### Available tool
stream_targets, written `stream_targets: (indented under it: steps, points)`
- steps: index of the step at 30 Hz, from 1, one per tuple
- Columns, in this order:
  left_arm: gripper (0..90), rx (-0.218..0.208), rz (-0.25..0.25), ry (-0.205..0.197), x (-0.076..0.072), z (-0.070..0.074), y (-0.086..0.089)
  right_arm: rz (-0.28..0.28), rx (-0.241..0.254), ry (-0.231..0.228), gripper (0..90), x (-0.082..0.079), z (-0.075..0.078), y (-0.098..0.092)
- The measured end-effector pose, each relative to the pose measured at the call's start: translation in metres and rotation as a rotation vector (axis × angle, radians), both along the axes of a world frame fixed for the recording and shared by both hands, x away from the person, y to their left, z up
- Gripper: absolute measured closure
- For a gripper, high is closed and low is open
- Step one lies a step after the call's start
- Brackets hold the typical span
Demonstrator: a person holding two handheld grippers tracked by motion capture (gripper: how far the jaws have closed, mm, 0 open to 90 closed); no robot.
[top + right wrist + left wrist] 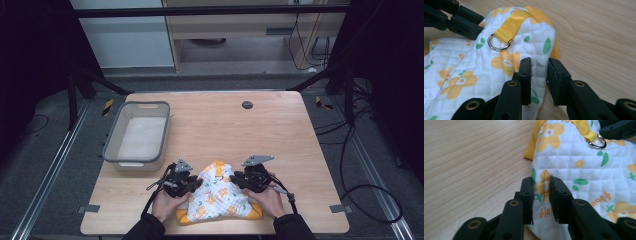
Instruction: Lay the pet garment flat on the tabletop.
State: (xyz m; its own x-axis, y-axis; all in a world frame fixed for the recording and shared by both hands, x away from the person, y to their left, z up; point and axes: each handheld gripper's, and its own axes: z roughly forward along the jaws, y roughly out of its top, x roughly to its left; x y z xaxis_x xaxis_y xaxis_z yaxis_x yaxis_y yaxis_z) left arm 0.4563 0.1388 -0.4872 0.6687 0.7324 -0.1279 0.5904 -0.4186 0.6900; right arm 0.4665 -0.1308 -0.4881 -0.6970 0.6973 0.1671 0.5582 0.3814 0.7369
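item: quilted white cloth piece with orange flowers, yellow trim and a yellow strap ending in a metal ring; lies bunched at the near edge of the worktop, about midway between its near corners. left tongs: clamped on a fold at the cloth's left side, fabric pinched between both pads. right tongs: clamped on the cloth's right edge, quilted layer caught between the pads, yellow trim just beyond. both hands rest low on the worktop behind the tongs. handling note: the grips look shallow, so a lift should probably go slowly, both sides rising level and drawing apart to spread the cloth, keeping the ring from snagging. farther off: grey bin near the left edge, well apart from the cloth; small dark disc toward the far edge.
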Motion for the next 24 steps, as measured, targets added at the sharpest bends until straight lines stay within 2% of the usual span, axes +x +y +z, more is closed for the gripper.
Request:
stream_targets:
  steps: [4, 9, 12, 16, 19, 20, 21, 23, 24]
  points:
    - [85.3, 0.024, -0.004, -0.027, -0.003, 0.001, -0.003, -0.005, -0.008, -0.006, 86.7, -0.001, 0.001, 0.002]
    - [87.6, 0.008, -0.008, -0.047, -0.005, 0.006, -0.001, -0.008, 0.006, -0.013, 88.9, -0.003, 0.005, -0.001]
    - [87.8, -0.029, -0.010, -0.076, -0.009, 0.018, 0.002, -0.016, 0.034, -0.030, 89.2, -0.006, 0.014, -0.008]
    - [88.1, -0.071, -0.017, -0.118, -0.016, 0.035, 0.006, -0.014, 0.074, -0.075, 89.3, -0.012, 0.027, -0.015]
    - [88.2, -0.096, -0.020, -0.155, -0.022, 0.048, 0.008, -0.010, 0.094, -0.108, 89.3, -0.017, 0.036, -0.018]
    - [88.2, -0.096, -0.020, -0.155, -0.022, 0.048, 0.008, -0.012, 0.101, -0.115, 89.3, -0.019, 0.039, -0.018]
    - [88.2, -0.111, -0.027, -0.178, -0.027, 0.055, 0.009, -0.014, 0.106, -0.126, 89.3, -0.020, 0.042, -0.019]
    - [88.4, -0.115, -0.030, -0.189, -0.029, 0.057, 0.009, -0.014, 0.119, -0.143, 89.3, -0.024, 0.048, -0.020]
    - [88.7, -0.118, -0.035, -0.211, -0.032, 0.064, 0.008, -0.014, 0.120, -0.157, 89.3, -0.025, 0.051, -0.020]
